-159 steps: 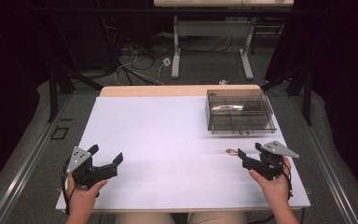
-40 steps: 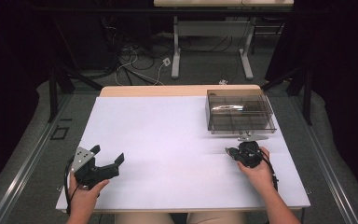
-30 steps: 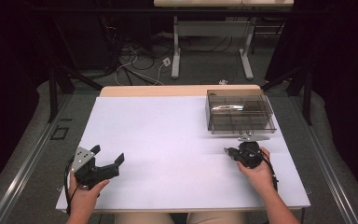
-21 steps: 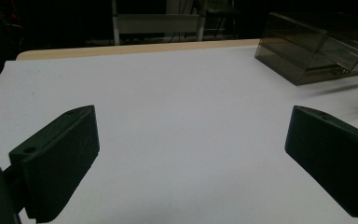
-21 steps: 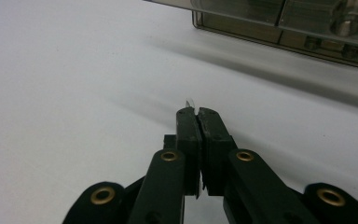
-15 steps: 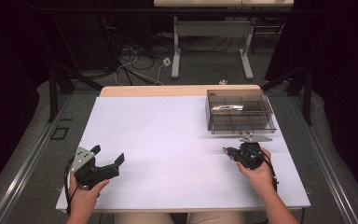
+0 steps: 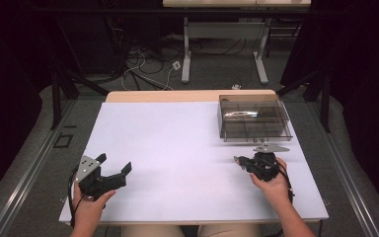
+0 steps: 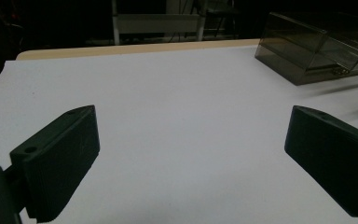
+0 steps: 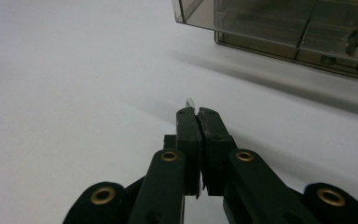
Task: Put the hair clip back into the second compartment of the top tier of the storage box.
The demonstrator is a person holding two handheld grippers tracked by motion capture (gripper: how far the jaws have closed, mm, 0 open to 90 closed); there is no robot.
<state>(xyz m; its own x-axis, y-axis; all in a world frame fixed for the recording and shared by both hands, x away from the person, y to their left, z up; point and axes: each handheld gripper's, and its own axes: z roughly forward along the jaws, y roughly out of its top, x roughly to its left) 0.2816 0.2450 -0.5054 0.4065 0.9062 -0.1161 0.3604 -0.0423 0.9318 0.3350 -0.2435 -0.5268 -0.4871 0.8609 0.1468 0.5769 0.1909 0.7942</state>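
Two grippers out: right gripper [image 9: 196, 113] jaws clamped on a small metal piece [image 9: 189, 102], compartment box [image 7: 254, 118] just beyond it near the worktop's far right corner; left gripper [image 7: 113, 170] jaws apart, well away.

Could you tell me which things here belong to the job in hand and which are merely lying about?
In the job:
- right gripper, shut on a small thin silvery piece
- clear compartment box

Just about:
- left gripper, open, holding nothing
- white table
- cables on the floor
- far desk frame
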